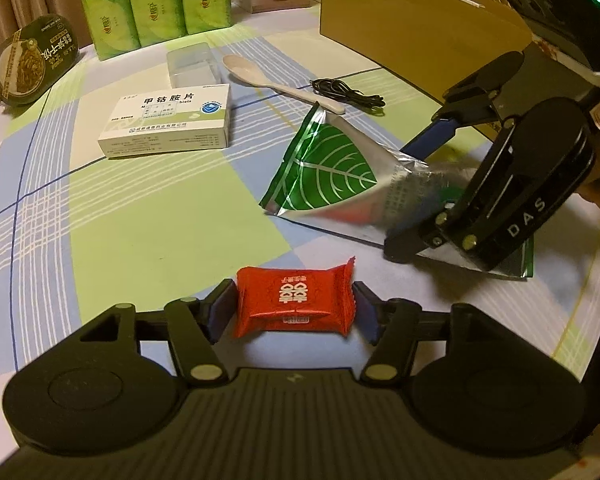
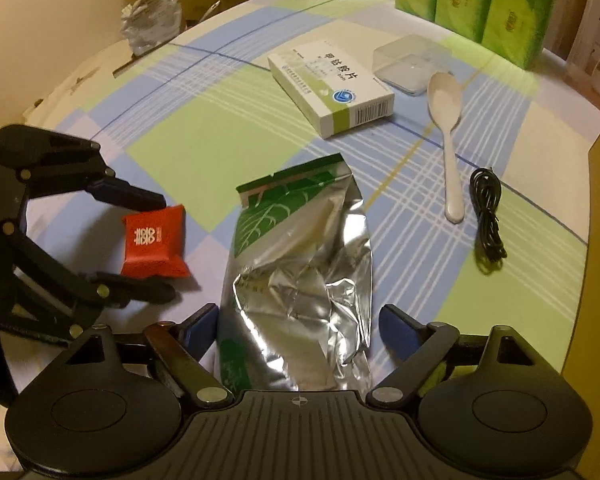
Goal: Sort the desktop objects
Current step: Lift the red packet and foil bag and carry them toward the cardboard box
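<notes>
A red candy packet lies on the checked tablecloth between the blue pads of my left gripper, and both pads touch its ends. The right wrist view shows the same packet flanked by the left gripper's fingers. A silver foil bag with a green leaf print lies lengthwise between the spread fingers of my right gripper. A small gap shows on the bag's right side. In the left wrist view the right gripper straddles the bag's blurred near end.
Behind the bag lie a white medicine box, a clear plastic case, a white spoon and a coiled black cable. Green tissue packs, a dark food bowl and a cardboard box line the far edge.
</notes>
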The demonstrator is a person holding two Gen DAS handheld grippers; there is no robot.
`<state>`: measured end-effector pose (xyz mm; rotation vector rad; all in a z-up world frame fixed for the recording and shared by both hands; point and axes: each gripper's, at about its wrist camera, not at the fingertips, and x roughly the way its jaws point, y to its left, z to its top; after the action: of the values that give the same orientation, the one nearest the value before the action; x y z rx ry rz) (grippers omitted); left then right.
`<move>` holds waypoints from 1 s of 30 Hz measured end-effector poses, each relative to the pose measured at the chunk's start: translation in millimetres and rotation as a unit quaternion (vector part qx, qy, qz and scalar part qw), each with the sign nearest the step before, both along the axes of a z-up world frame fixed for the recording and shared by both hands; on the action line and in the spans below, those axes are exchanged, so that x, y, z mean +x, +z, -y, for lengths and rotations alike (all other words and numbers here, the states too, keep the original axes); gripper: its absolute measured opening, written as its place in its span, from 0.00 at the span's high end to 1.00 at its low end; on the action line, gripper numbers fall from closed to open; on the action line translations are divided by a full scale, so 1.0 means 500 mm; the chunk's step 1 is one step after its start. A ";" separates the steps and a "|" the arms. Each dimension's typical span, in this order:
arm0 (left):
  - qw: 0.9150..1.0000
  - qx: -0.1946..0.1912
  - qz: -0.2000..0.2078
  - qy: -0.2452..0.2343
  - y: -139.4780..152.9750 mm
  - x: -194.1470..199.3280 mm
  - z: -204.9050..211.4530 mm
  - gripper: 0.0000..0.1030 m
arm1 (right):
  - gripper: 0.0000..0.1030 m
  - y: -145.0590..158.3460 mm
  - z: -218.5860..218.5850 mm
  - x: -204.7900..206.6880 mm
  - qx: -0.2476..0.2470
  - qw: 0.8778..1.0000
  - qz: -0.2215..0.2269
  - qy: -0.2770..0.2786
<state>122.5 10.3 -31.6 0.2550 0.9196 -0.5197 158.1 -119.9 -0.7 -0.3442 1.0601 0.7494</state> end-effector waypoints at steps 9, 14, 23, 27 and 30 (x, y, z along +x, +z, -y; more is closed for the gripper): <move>1.000 0.004 -0.003 0.012 0.004 0.005 -0.001 0.55 | 0.46 0.013 -0.002 0.000 0.014 1.000 0.002 -0.004; 1.000 0.007 0.001 0.008 0.003 0.004 0.001 0.54 | 0.25 0.010 0.001 0.003 0.009 1.000 0.003 -0.010; 1.000 0.026 0.001 0.002 0.004 0.009 0.009 0.48 | 0.33 -0.005 -0.009 -0.020 -0.028 0.999 0.017 0.012; 1.000 0.019 -0.010 0.002 0.004 0.012 0.005 0.53 | 0.50 0.005 -0.007 -0.012 -0.014 1.000 0.009 0.001; 1.000 0.023 -0.010 -0.006 0.007 0.007 0.010 0.60 | 0.53 0.012 -0.013 -0.023 -0.017 1.000 0.021 0.009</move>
<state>126.2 5.2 -27.9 0.2979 0.9509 -0.5137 146.7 -113.5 5.4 -0.3970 1.0327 0.7378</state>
